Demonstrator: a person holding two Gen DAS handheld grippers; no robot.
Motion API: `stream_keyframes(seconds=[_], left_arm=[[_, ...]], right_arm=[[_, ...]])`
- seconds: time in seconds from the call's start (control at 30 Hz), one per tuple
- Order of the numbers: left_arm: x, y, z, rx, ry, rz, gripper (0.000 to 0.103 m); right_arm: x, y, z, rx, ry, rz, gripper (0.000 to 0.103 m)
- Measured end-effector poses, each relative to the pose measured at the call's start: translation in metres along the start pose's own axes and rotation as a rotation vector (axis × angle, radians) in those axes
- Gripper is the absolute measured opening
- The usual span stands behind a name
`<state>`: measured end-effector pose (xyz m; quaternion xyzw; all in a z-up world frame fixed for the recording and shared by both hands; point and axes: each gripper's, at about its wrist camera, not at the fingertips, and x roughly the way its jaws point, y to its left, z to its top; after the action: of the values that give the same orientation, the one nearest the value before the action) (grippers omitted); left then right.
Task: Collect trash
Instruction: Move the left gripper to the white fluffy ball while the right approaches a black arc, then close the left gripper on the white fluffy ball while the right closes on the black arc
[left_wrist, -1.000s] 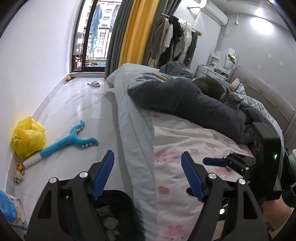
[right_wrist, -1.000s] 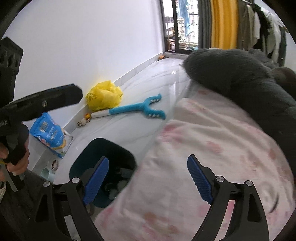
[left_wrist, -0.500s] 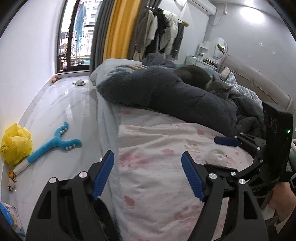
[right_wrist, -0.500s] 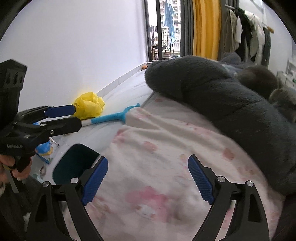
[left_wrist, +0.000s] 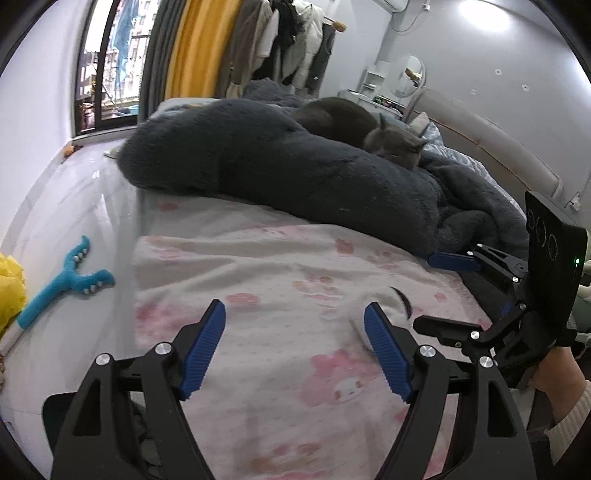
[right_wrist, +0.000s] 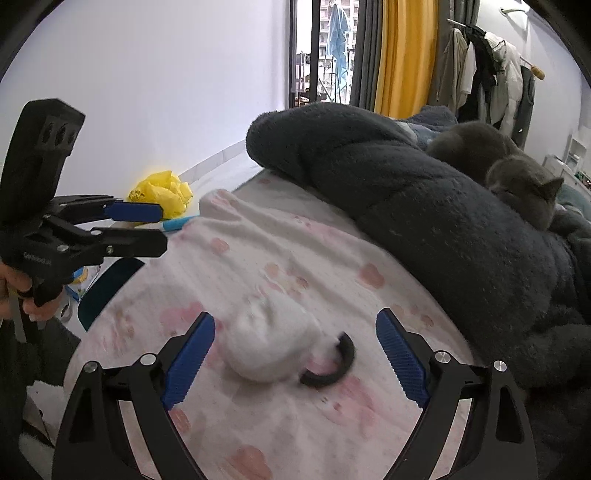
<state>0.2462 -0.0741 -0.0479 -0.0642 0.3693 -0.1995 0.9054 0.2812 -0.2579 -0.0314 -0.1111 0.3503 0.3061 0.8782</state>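
A crumpled white tissue (right_wrist: 271, 339) lies on the pink-patterned bed sheet (right_wrist: 258, 258), with a black ring-shaped band (right_wrist: 332, 365) touching its right side. My right gripper (right_wrist: 295, 354) is open and hovers just above and around the tissue, not touching it. In the left wrist view the tissue (left_wrist: 388, 306) and band (left_wrist: 402, 302) show just right of my open, empty left gripper (left_wrist: 295, 347). The dark teal trash bin (right_wrist: 107, 288) stands on the floor at the bed's left edge; its rim also shows in the left wrist view (left_wrist: 55, 410).
A dark fluffy blanket (left_wrist: 295, 173) crosses the bed with a grey cat (left_wrist: 395, 147) lying on it. On the floor are a yellow plastic bag (right_wrist: 162, 192), a blue Y-shaped tool (left_wrist: 66, 280) and a blue packet (right_wrist: 79, 280).
Both grippers have swung from the bin and floor onto the bed. The tissue and black band have come into view between the right gripper's fingers. Both grippers stay open.
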Motion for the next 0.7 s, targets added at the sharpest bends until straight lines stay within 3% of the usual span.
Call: stream_keyframes(seconds=[0.33,0.7], left_arm=[[0.04,-0.031,-0.002,0.003,0.055,-0.07,0.083],[0.076,-0.062,-0.011,0.071,0.129,-0.129,0.083]], right_arm=[[0.003,-0.024,-0.028,-0.007,0.062,0.027,0.09],[0.017,-0.034,-0.041,-0.032,0.117,0.046,0.089]])
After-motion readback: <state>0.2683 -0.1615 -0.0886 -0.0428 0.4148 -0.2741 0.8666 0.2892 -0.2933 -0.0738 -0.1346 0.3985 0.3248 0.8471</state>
